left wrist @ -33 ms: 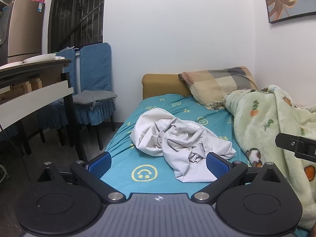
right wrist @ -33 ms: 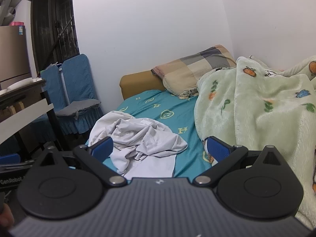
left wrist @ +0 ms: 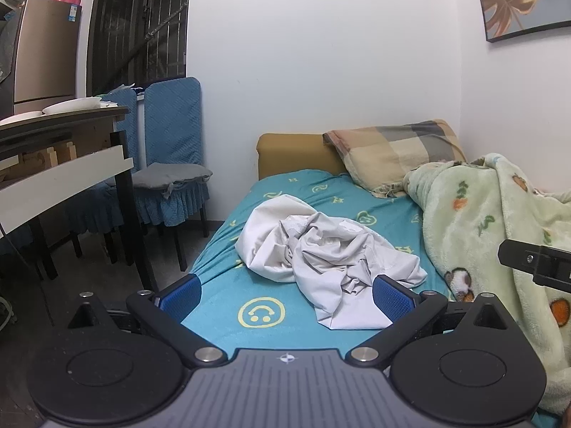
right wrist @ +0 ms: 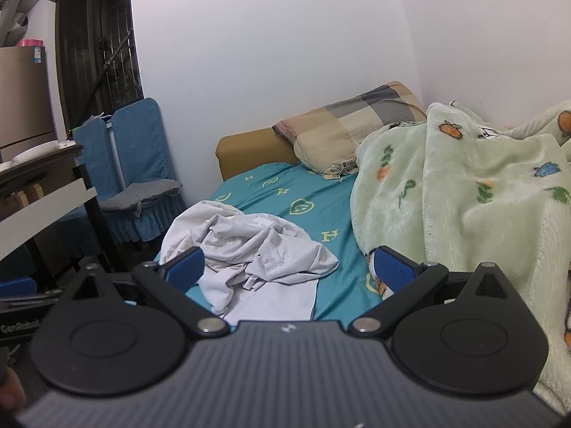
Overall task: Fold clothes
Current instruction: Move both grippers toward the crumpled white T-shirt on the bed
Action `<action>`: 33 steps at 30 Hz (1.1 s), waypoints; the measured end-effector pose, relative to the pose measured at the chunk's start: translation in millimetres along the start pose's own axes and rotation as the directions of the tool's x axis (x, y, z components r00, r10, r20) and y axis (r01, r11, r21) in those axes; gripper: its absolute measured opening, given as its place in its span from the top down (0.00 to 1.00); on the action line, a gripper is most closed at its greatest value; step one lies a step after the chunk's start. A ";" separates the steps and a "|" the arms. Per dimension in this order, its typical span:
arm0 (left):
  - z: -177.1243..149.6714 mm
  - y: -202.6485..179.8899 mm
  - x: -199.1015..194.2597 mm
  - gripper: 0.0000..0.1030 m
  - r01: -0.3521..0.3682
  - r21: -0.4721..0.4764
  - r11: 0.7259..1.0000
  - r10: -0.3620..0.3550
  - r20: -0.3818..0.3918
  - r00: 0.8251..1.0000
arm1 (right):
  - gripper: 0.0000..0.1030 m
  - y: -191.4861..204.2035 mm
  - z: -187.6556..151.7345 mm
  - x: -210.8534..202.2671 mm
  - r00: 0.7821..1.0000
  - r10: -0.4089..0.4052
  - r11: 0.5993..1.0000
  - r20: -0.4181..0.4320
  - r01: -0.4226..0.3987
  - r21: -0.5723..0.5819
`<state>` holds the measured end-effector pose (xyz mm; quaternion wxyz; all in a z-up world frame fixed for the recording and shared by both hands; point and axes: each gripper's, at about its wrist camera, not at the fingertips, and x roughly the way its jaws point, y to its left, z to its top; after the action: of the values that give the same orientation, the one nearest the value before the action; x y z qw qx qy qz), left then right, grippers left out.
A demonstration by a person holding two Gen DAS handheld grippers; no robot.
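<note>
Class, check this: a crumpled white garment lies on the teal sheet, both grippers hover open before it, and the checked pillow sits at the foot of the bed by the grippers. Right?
Not quite. The checked pillow lies at the far end of the bed, against the mustard headboard, as the left wrist view shows. The rest holds: the white garment lies crumpled on the teal sheet, and the left gripper and right gripper are open.

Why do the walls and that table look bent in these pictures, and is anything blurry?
Left wrist view: fisheye bending curves the table edge and the picture frame; the crumpled white garment is sharp under flat, even room light. Right wrist view: the same curving at the edges; the gripper body at the bottom looks soft, while the garment and green blanket stay clear.
</note>
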<state>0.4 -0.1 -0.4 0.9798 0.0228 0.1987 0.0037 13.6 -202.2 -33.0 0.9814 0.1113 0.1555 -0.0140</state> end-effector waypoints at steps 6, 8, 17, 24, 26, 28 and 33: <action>-3.1 -1.3 1.0 0.00 -0.005 0.004 1.000 0.005 -0.007 1.000 | 0.00 1.1 -0.3 1.9 1.000 -0.011 0.999 0.022 0.012 -0.041; -6.1 -2.1 3.3 0.00 -0.009 0.011 1.000 0.009 -0.015 1.000 | 0.00 6.8 -1.3 2.5 0.999 -0.020 0.998 0.029 0.022 -0.053; -13.6 -8.1 13.4 0.02 -0.030 0.015 0.999 0.030 -0.027 0.999 | 0.00 1.6 2.5 -5.0 0.996 -0.014 0.999 0.086 0.018 -0.035; -12.3 -13.6 5.5 0.01 -0.017 0.011 1.000 0.017 0.002 1.000 | 0.00 -1.9 7.2 -8.7 0.993 -0.034 0.999 0.112 0.032 0.016; -11.0 -16.7 4.0 0.01 -0.020 0.011 1.000 0.019 0.011 1.000 | 0.00 -3.6 11.7 -9.4 0.992 -0.043 0.999 0.117 0.040 0.033; -9.7 -20.2 3.3 0.01 -0.025 0.015 1.000 0.024 0.019 1.000 | 0.00 -5.3 16.1 -10.0 0.991 -0.053 0.998 0.122 0.047 0.050; -3.0 -27.5 2.5 0.00 -0.037 0.031 0.999 0.036 0.031 0.999 | 0.00 -9.6 27.2 -11.7 0.988 -0.078 0.993 0.134 0.066 0.093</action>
<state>1.5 -27.4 -5.4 0.9820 0.0417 0.1833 0.0180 10.0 -217.8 -6.2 0.9828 0.1477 0.0905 -0.0640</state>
